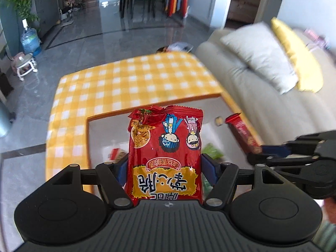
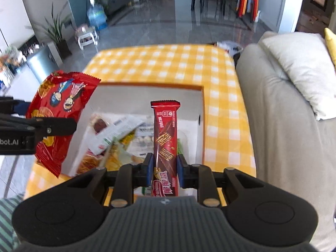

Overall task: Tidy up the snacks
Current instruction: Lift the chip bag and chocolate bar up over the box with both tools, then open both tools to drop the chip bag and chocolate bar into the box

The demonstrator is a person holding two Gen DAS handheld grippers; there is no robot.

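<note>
A: What do we see in the box (image 2: 200, 105) below our grippers?

B: A loose heap of snack packets (image 2: 117, 140) on its floor, just ahead of and below the right gripper (image 2: 164, 168); we make out a white wrapper, yellow packs and something green, the rest too blurred to name. The box sits on a table with a yellow checked cloth (image 1: 130, 77).

A: And our left gripper (image 1: 164, 168)?

B: Its jaws stand wide, and the blue pads press on both sides of a red noodle bag (image 1: 166, 147) with cartoon figures. The bag stands up between them and reaches forward past the fingertips, above the box.

A: The right one?

B: Much narrower. Its pads clamp a slim red biscuit pack (image 2: 166, 138) by the lower end; the pack juts straight ahead over the heap.

A: How do our two grippers sit?

B: Side by side, the noodle bag to the left of the biscuit pack, both held clear of the heap. A pale sofa (image 2: 279, 126) lies to the right of us
</note>
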